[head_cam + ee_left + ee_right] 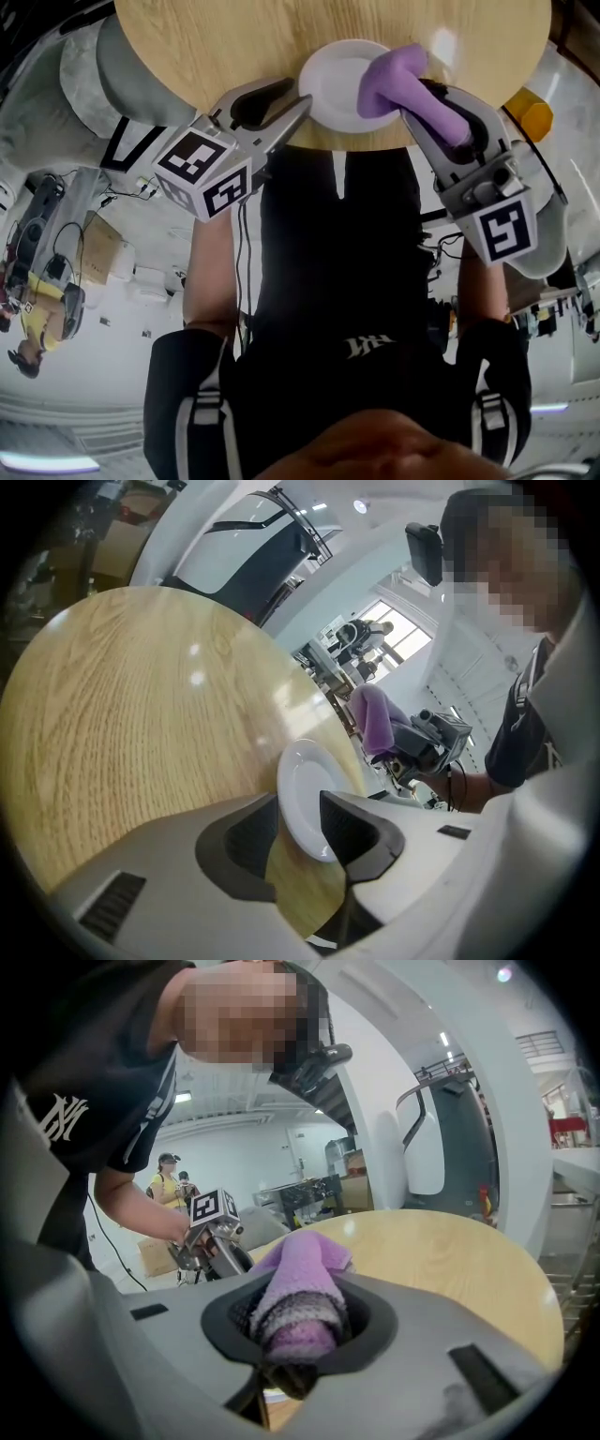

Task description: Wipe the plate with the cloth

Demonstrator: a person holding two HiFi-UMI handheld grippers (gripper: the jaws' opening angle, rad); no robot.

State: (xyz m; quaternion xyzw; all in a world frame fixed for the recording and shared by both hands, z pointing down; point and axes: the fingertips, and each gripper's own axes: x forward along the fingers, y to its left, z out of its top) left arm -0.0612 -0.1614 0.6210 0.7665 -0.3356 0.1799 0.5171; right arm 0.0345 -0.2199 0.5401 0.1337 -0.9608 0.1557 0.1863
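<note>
Two grippers up around 12 o'clock in the head view, both at the near edge of a round wooden table [234,37]. Small white plate [336,82] lying flat right at that edge, about 6 o'clock on the tabletop. Left gripper [298,94] parked at the plate's 8 o'clock, jaws spread wide and pinching nothing, with the plate's rim poking into the gap between them in the left gripper view. Contact between pads and rim: hard to call.

Right gripper [298,1326] over at the plate's 4 o'clock, clamped tight on a purple cloth [394,80]. Fuzzy, bunched into a roll, sticking out past the jaw tips toward 11 o'clock and resting on the plate's 3 o'clock side, hiding that bit of the rim. Rest of the plate bare.

Left marker cube [202,173] at the plate's 7 o'clock, right marker cube [504,230] at 5 o'clock. Black short-sleeved shirt [337,244] and bare forearms [208,272] lower down in the head view. Way off in the right gripper view, around 9 o'clock — person in a yellow top [169,1183], well apart from the table.
</note>
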